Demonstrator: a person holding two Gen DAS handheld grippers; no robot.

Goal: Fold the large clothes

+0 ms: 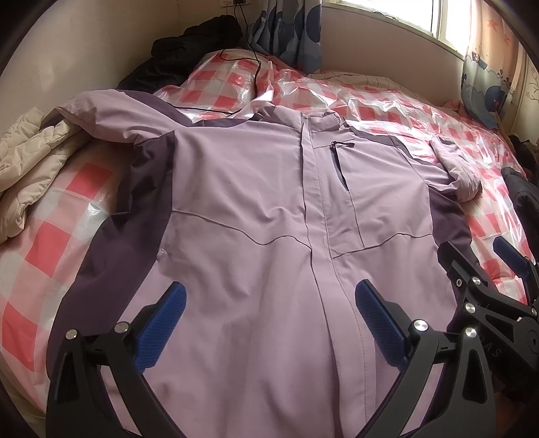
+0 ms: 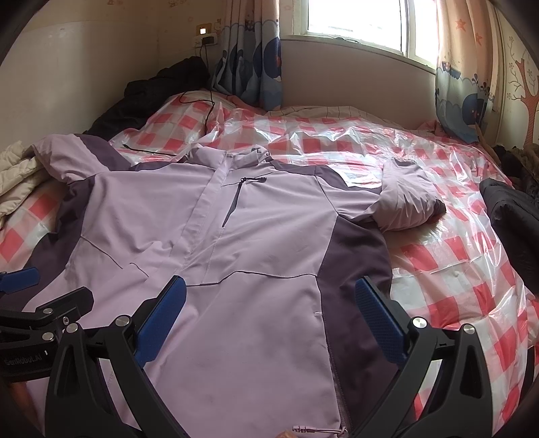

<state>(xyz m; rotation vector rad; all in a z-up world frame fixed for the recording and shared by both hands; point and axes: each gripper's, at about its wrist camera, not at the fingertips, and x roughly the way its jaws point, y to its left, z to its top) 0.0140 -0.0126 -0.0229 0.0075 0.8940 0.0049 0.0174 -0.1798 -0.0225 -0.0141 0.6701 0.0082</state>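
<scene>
Bed point(image 2: 454, 256) fills both views; its red-and-white checked cover lies under a clear plastic sheet point(image 2: 337, 134). Window point(image 2: 357, 20) and patterned curtains point(image 2: 249, 60) stand at the far side. A lilac jacket point(image 1: 242, 202) with dark purple panels lies face up and spread flat on the bed, collar toward the window, front closed. One sleeve point(image 1: 101, 111) reaches out over a cream quilt point(image 1: 30, 161); the other sleeve point(image 2: 407, 198) is bunched up beside the body. A black cable point(image 1: 235, 74) runs across the cover beyond the collar. My left gripper point(image 1: 269, 303) is above the jacket's lower front, fingers spread wide, gripping nothing. My right gripper point(image 2: 269, 300) is above the lower side panel, also spread wide and unloaded.
</scene>
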